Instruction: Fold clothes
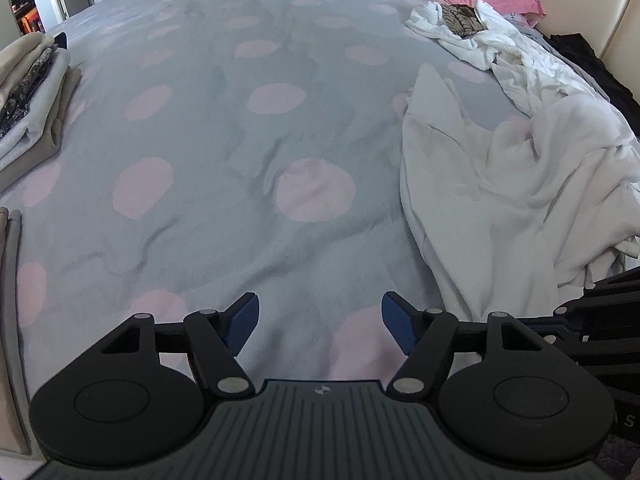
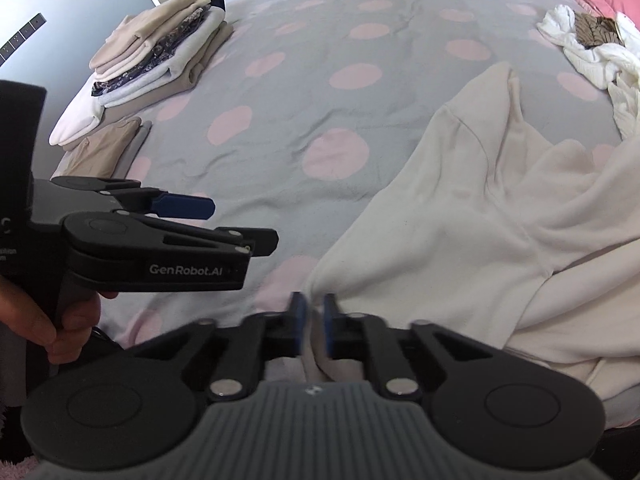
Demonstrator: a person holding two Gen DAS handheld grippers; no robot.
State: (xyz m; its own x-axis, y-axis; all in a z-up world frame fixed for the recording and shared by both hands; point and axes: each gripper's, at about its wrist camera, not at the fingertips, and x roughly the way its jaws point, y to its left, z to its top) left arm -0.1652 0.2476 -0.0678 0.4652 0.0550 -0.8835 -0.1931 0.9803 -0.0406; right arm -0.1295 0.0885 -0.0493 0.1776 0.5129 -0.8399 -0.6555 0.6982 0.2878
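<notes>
Cream sweatshirt (image 2: 460,216) spread on the polka-dot bed (image 2: 280,92), its near edge pinched between right gripper (image 2: 316,330) fingers, left gripper (image 1: 319,322) released, hovering beside the sweatshirt, folded stack (image 2: 160,56) well apart from it, crumpled white clothes (image 1: 500,46) beyond

Folded stack (image 2: 160,52) far left on bed (image 2: 320,80); loose garment (image 2: 480,208) right; crumpled pile (image 2: 588,48) behind it.

White lettering "GenRobot.AI" stands on the black side of the left gripper (image 2: 224,220), at the left middle of the right wrist view. No other text is legible.
</notes>
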